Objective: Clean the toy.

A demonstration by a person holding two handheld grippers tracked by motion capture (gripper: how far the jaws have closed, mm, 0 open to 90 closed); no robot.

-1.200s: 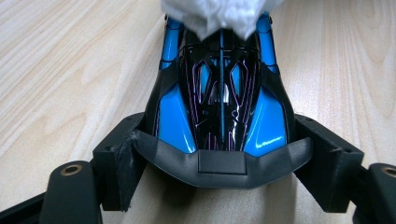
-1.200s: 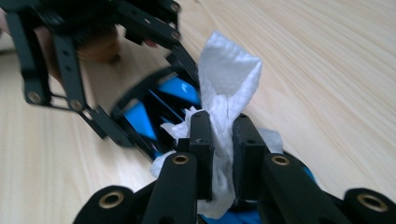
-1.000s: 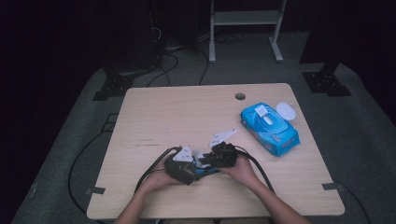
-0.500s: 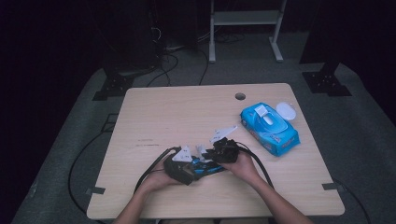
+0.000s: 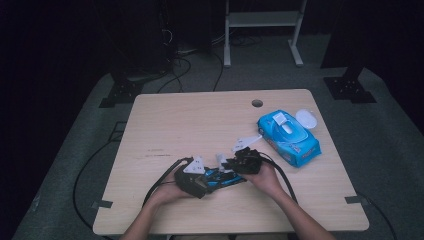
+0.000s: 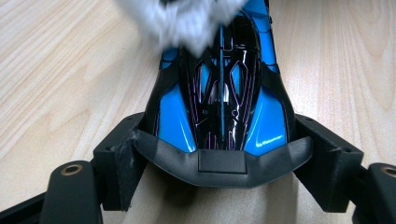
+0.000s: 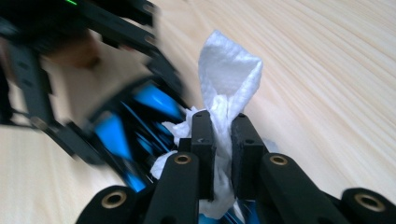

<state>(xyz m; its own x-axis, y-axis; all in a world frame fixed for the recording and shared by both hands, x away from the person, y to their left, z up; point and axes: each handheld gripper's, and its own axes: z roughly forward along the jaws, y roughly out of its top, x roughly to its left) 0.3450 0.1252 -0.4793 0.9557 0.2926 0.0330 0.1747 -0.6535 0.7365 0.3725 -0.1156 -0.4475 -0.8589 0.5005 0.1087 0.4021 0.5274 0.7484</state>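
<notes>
Light wood counter (image 5: pixel 200 125) with cable hole (image 5: pixel 257 103), dark room, grey floor. Blue wipes pack (image 5: pixel 288 138) sits right, lid open. Left claw (image 6: pixel 219 161) clamps toy car (image 6: pixel 219 100) near front edge. Right claw (image 7: pixel 223 135) pinches white wipe (image 7: pixel 229 79) against car.

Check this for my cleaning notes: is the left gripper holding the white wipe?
No, the left gripper clamps the blue toy car by its sides; the white wipe is pinched in the right gripper.
</notes>
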